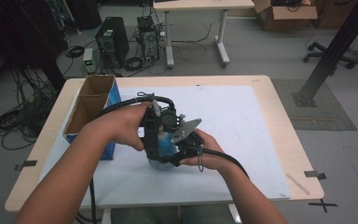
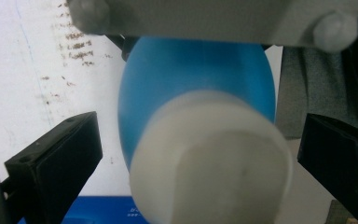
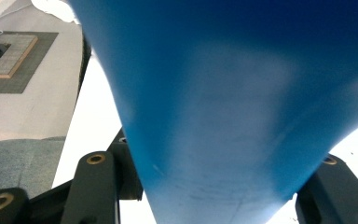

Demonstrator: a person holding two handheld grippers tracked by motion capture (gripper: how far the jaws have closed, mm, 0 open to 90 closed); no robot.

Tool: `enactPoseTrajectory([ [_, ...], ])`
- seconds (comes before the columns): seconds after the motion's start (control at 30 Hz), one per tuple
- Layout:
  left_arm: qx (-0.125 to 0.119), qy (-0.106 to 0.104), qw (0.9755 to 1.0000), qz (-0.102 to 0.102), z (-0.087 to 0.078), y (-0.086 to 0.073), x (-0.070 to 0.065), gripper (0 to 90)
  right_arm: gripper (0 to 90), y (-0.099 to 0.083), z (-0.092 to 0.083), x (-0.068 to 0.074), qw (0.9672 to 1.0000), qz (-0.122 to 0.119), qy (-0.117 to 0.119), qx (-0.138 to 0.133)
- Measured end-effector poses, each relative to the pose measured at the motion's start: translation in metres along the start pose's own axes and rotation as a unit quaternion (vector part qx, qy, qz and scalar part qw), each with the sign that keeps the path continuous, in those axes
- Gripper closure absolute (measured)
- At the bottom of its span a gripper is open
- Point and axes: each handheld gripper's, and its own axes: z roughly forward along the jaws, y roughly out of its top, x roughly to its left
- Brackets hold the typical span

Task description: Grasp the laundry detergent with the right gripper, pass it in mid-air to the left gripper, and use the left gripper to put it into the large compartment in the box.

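A blue bottle (image 1: 167,145) with a white cap (image 2: 209,163) is held over the white mat, its bottom end towards the person. My right gripper (image 1: 184,148) comes in from the right and is shut on the blue body (image 3: 223,102), with a jaw at each side. My left gripper (image 1: 154,135) reaches down from the left. In the left gripper view its two black jaws stand either side of the cap, a thin gap on each side. The bottle body (image 2: 191,74) runs away behind the cap, under the right gripper's grey plate (image 2: 214,18).
An open cardboard box with blue sides (image 1: 91,109) stands at the table's left, close to my left forearm. The white mat (image 1: 242,121) covers most of the wooden table (image 1: 279,107). Cables trail from both grippers towards the near edge.
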Motion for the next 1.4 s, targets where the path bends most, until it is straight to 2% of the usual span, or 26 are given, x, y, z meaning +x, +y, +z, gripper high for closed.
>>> enactPoseTrajectory([
  [0.27,-0.001,0.002,1.0,0.0,0.0024,0.0008,-0.0001,0.3,44.9,0.0007,0.0016,-0.0003,1.0,-0.006,0.0,-0.003],
  [0.63,-0.004,0.002,1.0,-0.009,0.0068,0.0005,0.0015,1.5,44.8,0.001,0.0015,0.0004,1.0,0.001,0.003,-0.006],
  [1.4,0.003,-0.002,1.0,-0.003,0.0084,0.0038,0.0022,16.4,44.8,0.0006,0.0021,0.0015,0.9999,0.003,0.007,-0.013],
])
